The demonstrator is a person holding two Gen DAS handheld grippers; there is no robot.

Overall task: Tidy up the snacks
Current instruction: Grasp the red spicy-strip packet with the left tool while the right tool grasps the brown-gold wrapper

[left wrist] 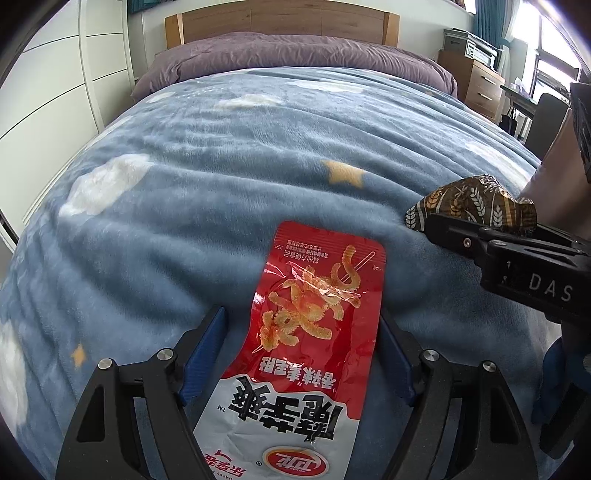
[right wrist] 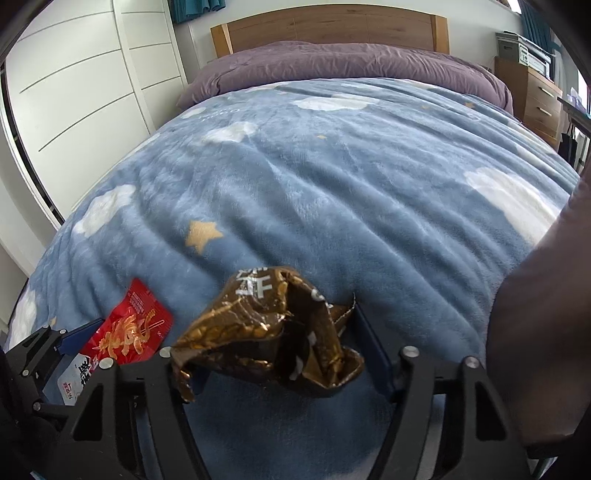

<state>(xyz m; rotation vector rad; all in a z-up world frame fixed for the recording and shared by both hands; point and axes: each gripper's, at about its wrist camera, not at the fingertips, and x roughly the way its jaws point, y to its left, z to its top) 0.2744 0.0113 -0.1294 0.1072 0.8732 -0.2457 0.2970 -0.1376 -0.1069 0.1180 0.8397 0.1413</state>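
Observation:
My left gripper (left wrist: pixel 301 325) is shut on a red and white snack packet (left wrist: pixel 314 325) that sticks forward above the blue blanket (left wrist: pixel 221 177). My right gripper (right wrist: pixel 273 332) is shut on a crumpled brown and gold snack packet (right wrist: pixel 273 332) and holds it above the blanket. In the left wrist view the right gripper (left wrist: pixel 436 221) is at the right with the brown packet (left wrist: pixel 469 203). In the right wrist view the red packet (right wrist: pixel 129 332) and the left gripper (right wrist: pixel 74 339) are at the lower left.
A bed with a blue cloud-and-star blanket, a purple duvet (right wrist: pixel 351 62) and a wooden headboard (right wrist: pixel 332 26) fills both views. White wardrobe doors (right wrist: pixel 74 85) stand at the left. A wooden drawer unit (right wrist: pixel 535 96) stands at the right. A dark sleeve (right wrist: pixel 535 314) is at the right.

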